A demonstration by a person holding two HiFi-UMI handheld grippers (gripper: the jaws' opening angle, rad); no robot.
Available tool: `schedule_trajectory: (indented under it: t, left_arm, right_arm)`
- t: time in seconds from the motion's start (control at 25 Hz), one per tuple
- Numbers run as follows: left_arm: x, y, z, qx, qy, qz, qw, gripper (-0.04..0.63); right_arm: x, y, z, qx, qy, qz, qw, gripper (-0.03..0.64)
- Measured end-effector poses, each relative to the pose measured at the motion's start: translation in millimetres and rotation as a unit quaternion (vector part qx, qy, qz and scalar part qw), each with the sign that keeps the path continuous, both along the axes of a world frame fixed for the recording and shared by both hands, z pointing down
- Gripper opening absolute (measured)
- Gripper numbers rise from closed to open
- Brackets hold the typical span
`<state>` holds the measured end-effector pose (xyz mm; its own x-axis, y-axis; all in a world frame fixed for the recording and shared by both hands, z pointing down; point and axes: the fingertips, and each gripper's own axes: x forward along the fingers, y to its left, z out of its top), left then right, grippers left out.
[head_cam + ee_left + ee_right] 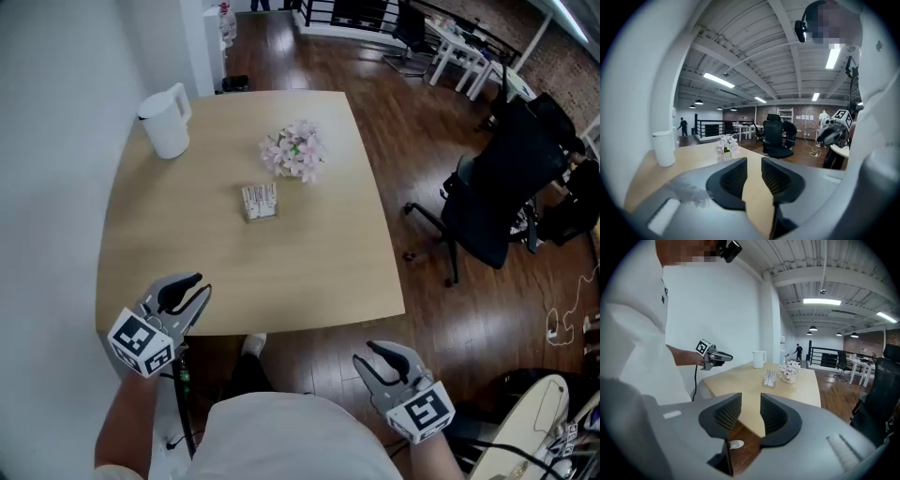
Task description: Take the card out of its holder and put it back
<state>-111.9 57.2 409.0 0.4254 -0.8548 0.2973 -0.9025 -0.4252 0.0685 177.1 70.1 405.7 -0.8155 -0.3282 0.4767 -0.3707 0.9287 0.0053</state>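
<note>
A small card holder with a printed white card (260,202) stands near the middle of the light wooden table (309,272); it also shows in the right gripper view as the card holder (769,378). My left gripper (195,289) hovers over the table's near left corner, well short of the holder. My right gripper (373,356) hangs off the table's near right corner, above the floor. Both grippers stand a little open, with only a narrow gap and nothing between the jaws. The left gripper's own view (753,171) and the right gripper's own view (750,413) show the same narrow gap.
Pink-white flowers (295,150) sit just behind the holder. A white pitcher (167,122) stands at the far left corner by the wall. A black office chair (497,197) is on the wooden floor to the right. My white shirt (281,436) fills the bottom.
</note>
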Motion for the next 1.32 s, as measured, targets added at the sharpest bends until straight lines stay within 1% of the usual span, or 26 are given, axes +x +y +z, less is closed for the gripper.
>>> schedule_trajectory:
  t: [0.12,0.24,0.32,0.44,0.6,0.76,1.16,1.32]
  left_arm:
    - [46,70,-7,0.004,0.029,-0.059,0.9978,0.095]
    - [86,133,-2,-0.005,0.041,-0.102,0.994,0.089]
    - [111,169,7,-0.023,0.048,-0.119,0.9914,0.083]
    - [140,211,10,-0.044,0.041,-0.13,0.9898,0.083]
    - [156,228,5,-0.041,0.038,-0.134,0.9894,0.084]
    - [171,234,-7,-0.031,0.028,-0.124,0.9914,0.083]
    - [187,260,-8,-0.031,0.032,-0.133,0.9901,0.083]
    - [191,261,-5,-0.035,0.035,-0.124,0.991,0.083]
  right_arm:
    - [33,23,2,0.002,-0.011,-0.036,0.999,0.13]
    - [58,46,8,-0.006,-0.025,-0.059,0.998,0.13]
    - [71,60,5,-0.004,-0.032,-0.073,0.997,0.13]
    - [89,83,-4,-0.002,-0.044,-0.084,0.995,0.127]
    - [98,101,-3,-0.008,-0.051,-0.087,0.995,0.127]
    - [104,118,-2,-0.013,-0.054,-0.093,0.994,0.127]
    - [117,142,3,-0.02,-0.056,-0.103,0.993,0.127]
    - [118,145,3,-0.02,-0.057,-0.103,0.993,0.127]
